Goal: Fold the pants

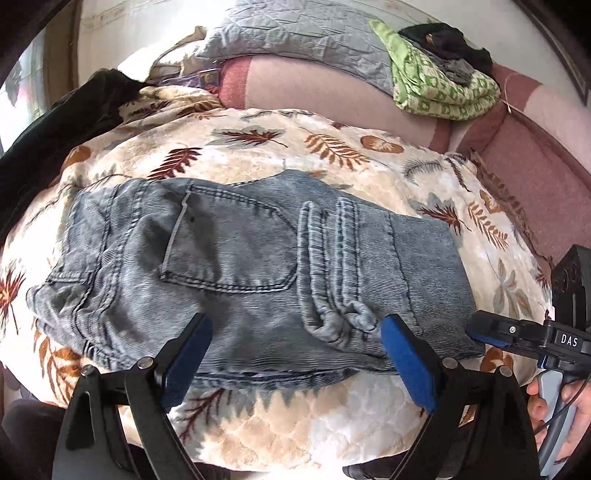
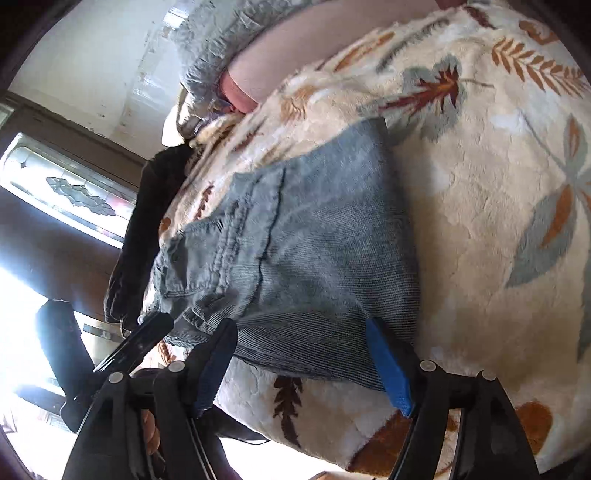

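Observation:
The grey-blue jeans point(image 1: 258, 258) lie folded into a compact stack on a cream, leaf-patterned blanket point(image 1: 332, 147), back pocket and hems facing up. My left gripper point(image 1: 295, 325) hovers over the stack's near edge, open, with its blue pads apart and nothing pinched. In the right wrist view the jeans point(image 2: 295, 251) fill the middle. My right gripper point(image 2: 301, 326) stands open at their near right corner, fingers spread on either side of the edge and pads not pressing on the cloth. Each gripper shows in the other's view: the right gripper point(image 1: 484, 328) beside the jeans' right corner, the left gripper point(image 2: 144, 339) at their left.
A folded green patterned cloth point(image 1: 443, 88) with dark clothes on it sits at the back right on a pink surface point(image 1: 535, 177). A grey quilted pillow point(image 1: 295, 33) lies at the back. A dark garment point(image 1: 66, 122) drapes the blanket's left edge. A hand point(image 1: 554, 406) holds the right gripper's handle.

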A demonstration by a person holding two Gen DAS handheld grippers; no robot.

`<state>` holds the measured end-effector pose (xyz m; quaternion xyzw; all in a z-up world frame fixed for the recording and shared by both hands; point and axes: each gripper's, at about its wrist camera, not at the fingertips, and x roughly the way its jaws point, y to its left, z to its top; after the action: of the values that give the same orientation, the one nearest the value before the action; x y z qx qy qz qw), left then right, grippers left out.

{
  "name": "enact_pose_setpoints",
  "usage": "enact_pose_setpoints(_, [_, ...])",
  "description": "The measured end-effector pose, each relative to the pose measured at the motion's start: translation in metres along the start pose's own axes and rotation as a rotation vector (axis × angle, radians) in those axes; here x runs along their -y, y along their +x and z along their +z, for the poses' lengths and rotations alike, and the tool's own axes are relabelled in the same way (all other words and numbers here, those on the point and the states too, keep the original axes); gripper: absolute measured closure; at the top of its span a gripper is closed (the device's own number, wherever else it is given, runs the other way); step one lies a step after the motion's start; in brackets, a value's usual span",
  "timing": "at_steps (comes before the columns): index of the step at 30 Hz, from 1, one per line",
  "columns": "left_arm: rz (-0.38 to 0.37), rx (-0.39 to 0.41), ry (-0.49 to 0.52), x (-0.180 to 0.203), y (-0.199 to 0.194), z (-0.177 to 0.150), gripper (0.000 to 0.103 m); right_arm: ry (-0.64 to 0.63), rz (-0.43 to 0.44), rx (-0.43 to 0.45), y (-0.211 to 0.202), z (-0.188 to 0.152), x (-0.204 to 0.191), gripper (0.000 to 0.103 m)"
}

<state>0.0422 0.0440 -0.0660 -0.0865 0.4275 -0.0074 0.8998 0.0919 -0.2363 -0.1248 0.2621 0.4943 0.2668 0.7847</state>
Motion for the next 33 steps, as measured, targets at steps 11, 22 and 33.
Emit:
enact_pose_setpoints(11, [0.0, 0.1, -0.553, -0.154, -0.027, -0.013, 0.01, -0.043, 0.109, 0.124, -0.011, 0.002, -0.01, 0.027])
enact_pose_setpoints(22, [-0.183, 0.064, -0.787, -0.198, 0.002, -0.019, 0.01, -0.069, 0.116, 0.12, -0.009, -0.002, -0.018, 0.027])
enact_pose_setpoints(33, [-0.159, 0.086, -0.849, -0.217, -0.007, -0.03, 0.01, -0.095, 0.214, -0.02, 0.037, -0.012, -0.069, 0.027])
